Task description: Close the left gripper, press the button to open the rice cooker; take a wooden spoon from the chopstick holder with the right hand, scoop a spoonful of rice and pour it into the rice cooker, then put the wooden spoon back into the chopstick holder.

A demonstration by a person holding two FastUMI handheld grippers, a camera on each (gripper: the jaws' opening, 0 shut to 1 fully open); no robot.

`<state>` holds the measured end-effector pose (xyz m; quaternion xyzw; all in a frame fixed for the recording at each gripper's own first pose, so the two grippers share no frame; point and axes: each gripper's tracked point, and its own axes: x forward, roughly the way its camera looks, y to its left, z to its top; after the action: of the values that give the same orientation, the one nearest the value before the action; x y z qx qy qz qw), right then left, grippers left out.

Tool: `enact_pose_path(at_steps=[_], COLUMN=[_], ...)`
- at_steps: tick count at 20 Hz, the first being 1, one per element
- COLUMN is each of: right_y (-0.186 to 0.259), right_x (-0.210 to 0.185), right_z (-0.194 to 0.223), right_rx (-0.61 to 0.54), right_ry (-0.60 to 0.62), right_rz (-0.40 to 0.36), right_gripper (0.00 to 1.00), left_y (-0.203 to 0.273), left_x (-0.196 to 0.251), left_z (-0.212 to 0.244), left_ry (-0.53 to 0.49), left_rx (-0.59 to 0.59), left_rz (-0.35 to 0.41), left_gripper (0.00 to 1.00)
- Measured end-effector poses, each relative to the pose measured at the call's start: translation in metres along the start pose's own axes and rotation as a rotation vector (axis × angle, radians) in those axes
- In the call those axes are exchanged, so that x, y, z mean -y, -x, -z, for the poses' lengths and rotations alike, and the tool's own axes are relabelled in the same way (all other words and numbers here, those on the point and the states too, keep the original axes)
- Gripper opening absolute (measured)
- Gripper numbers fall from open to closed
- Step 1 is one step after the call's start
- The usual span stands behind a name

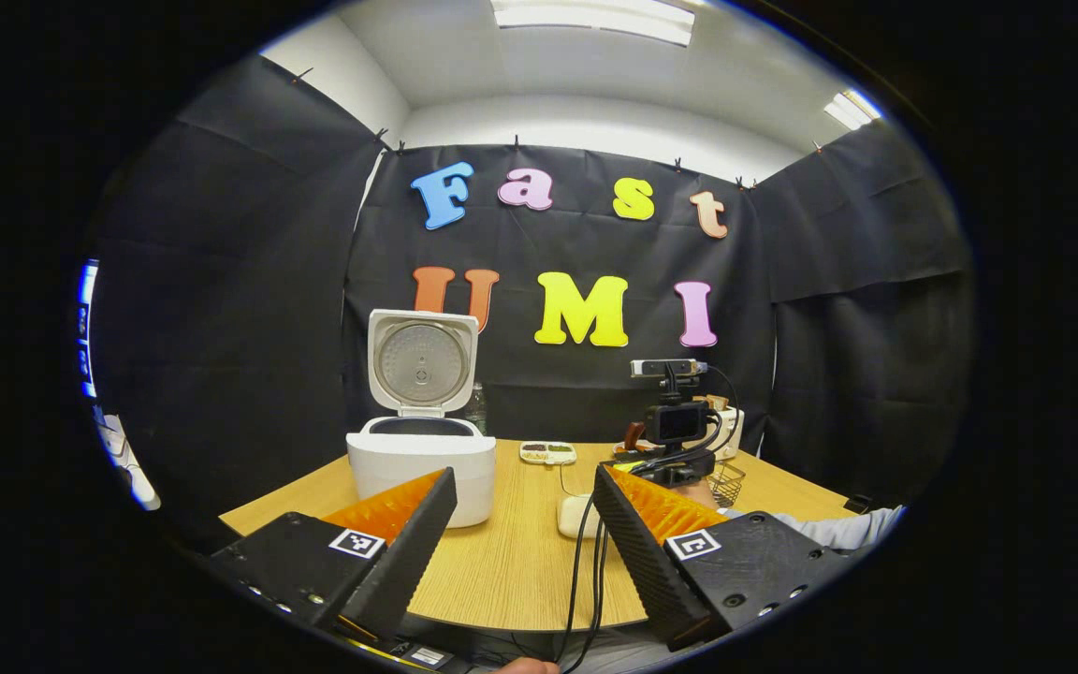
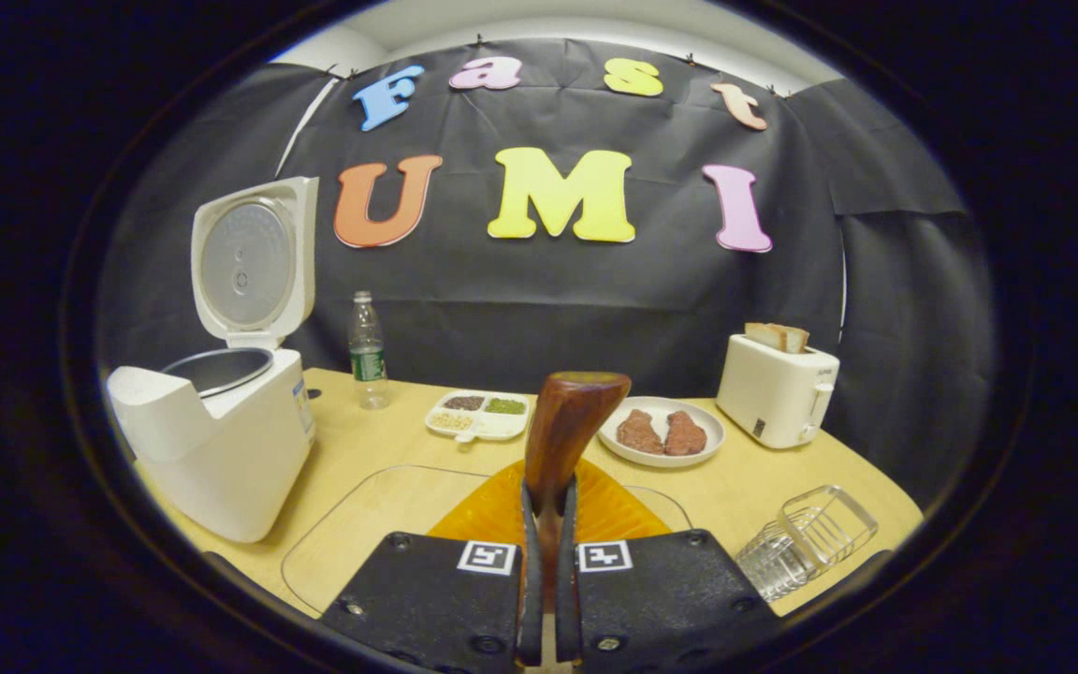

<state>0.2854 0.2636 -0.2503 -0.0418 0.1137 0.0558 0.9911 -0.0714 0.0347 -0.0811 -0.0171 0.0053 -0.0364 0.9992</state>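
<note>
Gripping spoon (image 2: 565,426) upright in right claw (image 2: 546,524); left claw (image 1: 520,524) open above table (image 1: 520,562); cooker (image 1: 422,463) lid up.

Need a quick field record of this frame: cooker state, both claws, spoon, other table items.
rice cooker: lid up, inner pot exposed
left claw: open, holds nothing, over the table's near edge
right claw: shut on wooden spoon, spoon end pointing up
wire holder: tipped on its side, right of the right claw
divided dish: grains in its compartments, mid table
plate: two brown pieces on it
toaster: bread in the slots
bottle: upright beside the cooker
task stage: cooker open, spoon in claw
</note>
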Motion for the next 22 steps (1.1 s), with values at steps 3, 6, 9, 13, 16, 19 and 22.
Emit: enact_pose_path(at_steps=[3,6,9,13,16,19,22], right_y=[0.004,0.016,0.022,0.021,0.020,0.026,0.029], right_x=[-0.026,-0.056,-0.060,-0.045,-0.029,-0.010,0.013], right_z=[0.002,0.007,0.014,0.019,0.022,0.019,0.014], right_rx=[-0.016,-0.060,-0.126,-0.213,-0.256,-0.247,-0.215], right_ry=[-0.047,-0.137,-0.262,-0.439,-0.585,-0.705,-0.834], right_rz=[-0.090,-0.225,-0.284,-0.303,-0.305,-0.314,-0.293], right_gripper=[0.11,0.11,0.11,0.11,0.11,0.11,0.11], left_y=[0.000,0.002,0.001,-0.003,-0.004,-0.005,-0.007], left_x=[-0.001,-0.005,-0.006,-0.008,-0.009,-0.013,-0.010], left_z=[-0.001,0.001,0.001,0.007,0.011,0.012,0.015], left_ry=[-0.003,0.002,-0.010,-0.018,-0.008,-0.015,-0.022], left_rx=[-0.004,-0.012,-0.017,-0.037,-0.052,-0.059,-0.071], left_rz=[-0.005,-0.016,-0.027,-0.039,-0.042,-0.062,-0.063], left_gripper=[0.94,0.94,0.94,0.94,0.94,0.94,0.94])
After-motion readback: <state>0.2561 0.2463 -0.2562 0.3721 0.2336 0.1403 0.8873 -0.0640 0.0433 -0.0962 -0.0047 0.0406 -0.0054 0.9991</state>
